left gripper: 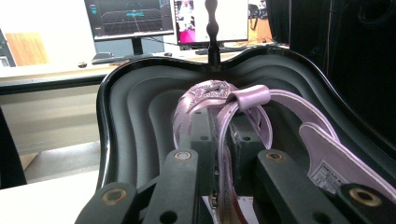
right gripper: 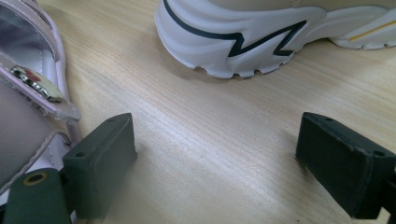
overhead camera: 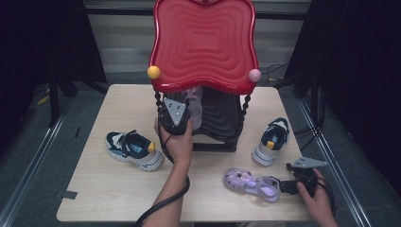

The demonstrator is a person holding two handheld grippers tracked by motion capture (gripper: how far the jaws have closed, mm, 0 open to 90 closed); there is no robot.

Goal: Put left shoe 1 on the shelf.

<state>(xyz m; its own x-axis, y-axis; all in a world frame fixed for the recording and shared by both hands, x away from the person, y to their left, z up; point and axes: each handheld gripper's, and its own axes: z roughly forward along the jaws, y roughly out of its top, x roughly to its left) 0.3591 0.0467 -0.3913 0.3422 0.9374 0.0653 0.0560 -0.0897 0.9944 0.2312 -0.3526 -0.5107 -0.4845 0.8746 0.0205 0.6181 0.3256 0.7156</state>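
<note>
a navy and white sneaker [overhead camera: 135,150] with a yellow heel tab is seen lying on the left part of the table [overhead camera: 94,189], well apart from the rack.

at centre, a two-tier rack is seen: a red wavy top tray [overhead camera: 203,42] above a black lower tray [overhead camera: 222,118], joined by beaded black posts. the left claw [left gripper: 219,154] is clenched on the strap of a lilac sandal [left gripper: 210,100], which is held inside the black lower tray. the sandal is made of glossy, translucent pale-purple plastic, with a glittery woven toe piece and a loop through which the strap is passed; a printed label is visible on its insole. whether its sole rests on the tray surface cannot be told.

a second lilac sandal [overhead camera: 250,183], of matching colour with a star ornament on the toe, is seen lying on the table at front right. the right claw [right gripper: 219,163] is released, its jaws set wide apart low over the table, with the left jaw just beside this sandal's heel [right gripper: 28,93].

a second sneaker [overhead camera: 270,142], white-soled with a dark zigzag line, is seen on the table beyond the right claw.
</note>
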